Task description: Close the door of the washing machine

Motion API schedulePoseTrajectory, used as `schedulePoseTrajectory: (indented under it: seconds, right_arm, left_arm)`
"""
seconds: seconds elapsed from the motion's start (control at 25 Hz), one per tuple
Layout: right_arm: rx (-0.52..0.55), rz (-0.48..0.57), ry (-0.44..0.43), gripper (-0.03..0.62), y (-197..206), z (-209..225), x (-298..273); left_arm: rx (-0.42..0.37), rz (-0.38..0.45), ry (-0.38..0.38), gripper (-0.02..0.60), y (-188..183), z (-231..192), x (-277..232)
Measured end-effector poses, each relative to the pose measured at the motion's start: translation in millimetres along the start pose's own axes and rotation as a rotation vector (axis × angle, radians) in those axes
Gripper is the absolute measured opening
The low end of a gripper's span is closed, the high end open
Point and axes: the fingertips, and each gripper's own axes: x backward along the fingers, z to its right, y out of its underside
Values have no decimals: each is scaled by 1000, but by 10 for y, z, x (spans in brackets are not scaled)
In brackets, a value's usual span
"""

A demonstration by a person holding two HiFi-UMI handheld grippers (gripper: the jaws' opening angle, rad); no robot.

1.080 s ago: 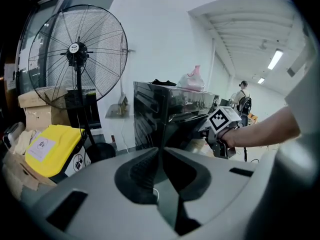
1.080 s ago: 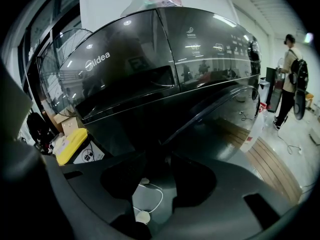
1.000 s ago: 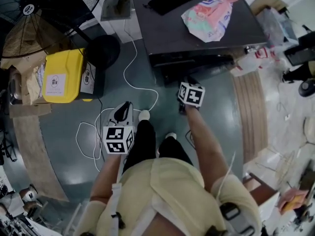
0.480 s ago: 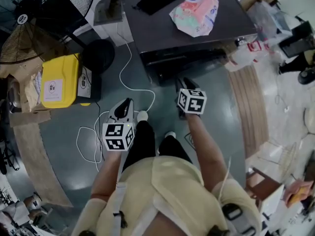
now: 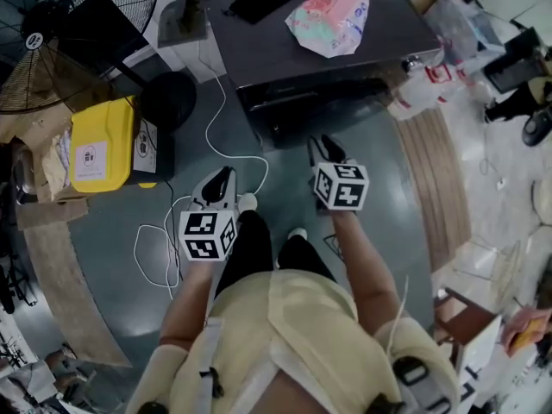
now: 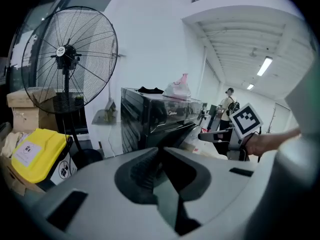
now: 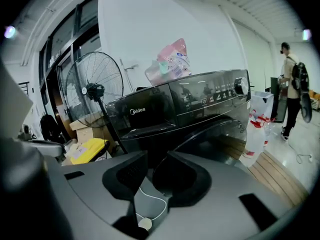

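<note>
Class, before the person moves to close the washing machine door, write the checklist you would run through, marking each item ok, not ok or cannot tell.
1. Door shut: not ok; the washing machine door stands swung out from the front.
2. Right hand free: ok; the right gripper has just been closing, but its fingers are apart with nothing between them.
3. Left hand free: ok; the left gripper has its fingers together, holding nothing.
4. Trip hazards: not ok; a white cable lies loose in front of the door.
5. Load on top steady: ok; the plastic bag rests back from the front edge of the washing machine.
</note>
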Motion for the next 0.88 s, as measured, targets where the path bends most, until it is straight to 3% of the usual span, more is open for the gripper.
schedulePoseTrajectory:
  seconds: [0.68,0.88]
  right_arm:
    - [-18,29,20,8,128,60,543]
    - [-1,39,5,5,134,38,667]
  left_arm:
    - [-32,-8,61,18,-3,296,-77]
    - [-44,-8,69,18,-17,369,-96]
